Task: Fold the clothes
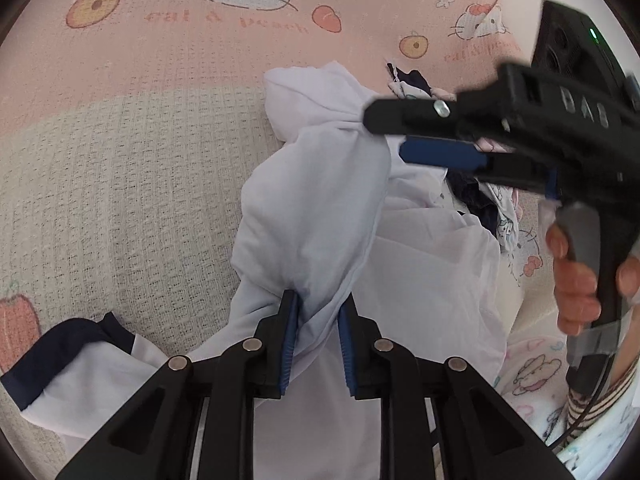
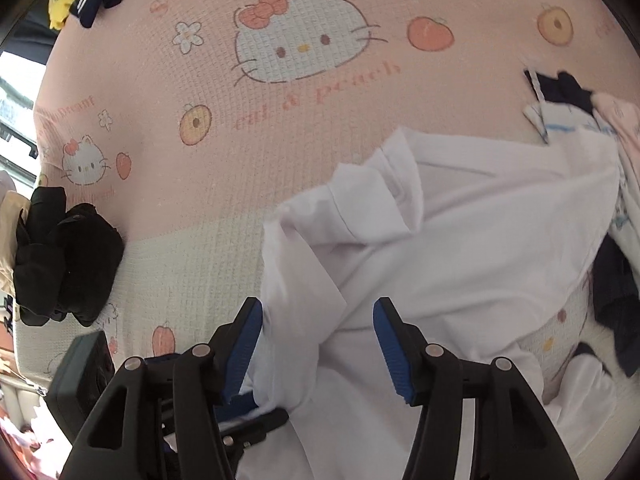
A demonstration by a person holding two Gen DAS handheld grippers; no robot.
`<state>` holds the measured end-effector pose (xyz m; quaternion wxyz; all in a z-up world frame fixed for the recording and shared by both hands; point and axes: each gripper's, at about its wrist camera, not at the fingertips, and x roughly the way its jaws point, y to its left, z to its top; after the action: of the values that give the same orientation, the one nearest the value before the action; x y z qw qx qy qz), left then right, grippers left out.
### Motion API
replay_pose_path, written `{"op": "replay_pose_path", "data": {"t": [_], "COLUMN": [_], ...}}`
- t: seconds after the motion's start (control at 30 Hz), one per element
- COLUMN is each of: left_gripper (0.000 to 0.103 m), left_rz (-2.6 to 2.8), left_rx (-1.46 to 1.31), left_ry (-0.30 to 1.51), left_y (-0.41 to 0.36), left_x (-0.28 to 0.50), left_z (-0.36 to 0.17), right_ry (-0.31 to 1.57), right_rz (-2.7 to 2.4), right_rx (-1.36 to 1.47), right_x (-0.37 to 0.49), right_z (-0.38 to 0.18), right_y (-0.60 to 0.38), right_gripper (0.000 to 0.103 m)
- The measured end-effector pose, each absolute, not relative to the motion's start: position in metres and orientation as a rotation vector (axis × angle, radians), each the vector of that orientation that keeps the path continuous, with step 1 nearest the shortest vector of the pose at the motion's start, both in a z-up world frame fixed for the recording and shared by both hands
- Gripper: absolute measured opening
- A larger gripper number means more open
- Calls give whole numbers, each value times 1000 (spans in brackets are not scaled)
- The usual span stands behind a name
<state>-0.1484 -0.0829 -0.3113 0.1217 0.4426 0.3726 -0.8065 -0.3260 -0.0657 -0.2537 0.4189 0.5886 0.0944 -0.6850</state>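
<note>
white shirt [image 1: 320, 216]; black clothes [image 2: 64, 256] in right view only

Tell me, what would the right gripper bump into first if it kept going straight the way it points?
Most likely the white shirt. The right gripper has its jaws open, and the crumpled white cloth lies right ahead between and beyond them. The pink blanket comes only farther on, though depth is hard to judge.

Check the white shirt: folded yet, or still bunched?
Still bunched. The white shirt lies crumpled with loose flaps on the blanket; the left gripper pinches a gather of it, and the right gripper stands open over it.
</note>
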Motion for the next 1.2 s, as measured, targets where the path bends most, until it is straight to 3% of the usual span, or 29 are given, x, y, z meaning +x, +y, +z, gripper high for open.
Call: {"op": "replay_pose_path", "data": {"t": [0.4,0.47,0.57,0.67,0.73,0.9,1.2], "left_gripper": [12,12,14,28,49,52,52], "left_rz": [-2271,-2271,-2254,-2184,-2154,-2171,-2254], "left_rx": [1285,1277,1253,1273,1223,1109,1172], "left_ry": [969,972,1000,1145,1214,1226,1128], "left_y": [-65,-65,-66,-76,-81,-95,-112], "left_x": [-158,-159,-156,-152,-145,-139,-191], "left_z": [-306,-303,-298,-296,-290,-265,-244], "right_ry": [306,322,325,307,293,239,210], "right_rz": [-1687,-1706,-1726,-1732,-1737,-1722,-1645], "right_rx": [1467,1453,1445,1443,1452,1523,1627], "right_x": [-312,-310,-311,-314,-316,-323,-323], "right_z": [-276,-278,-280,-278,-276,-278,-293], "right_y": [-96,-95,-88,-80,-74,-61,-45], "right_gripper": [57,32,15,15,15,15,15]}}
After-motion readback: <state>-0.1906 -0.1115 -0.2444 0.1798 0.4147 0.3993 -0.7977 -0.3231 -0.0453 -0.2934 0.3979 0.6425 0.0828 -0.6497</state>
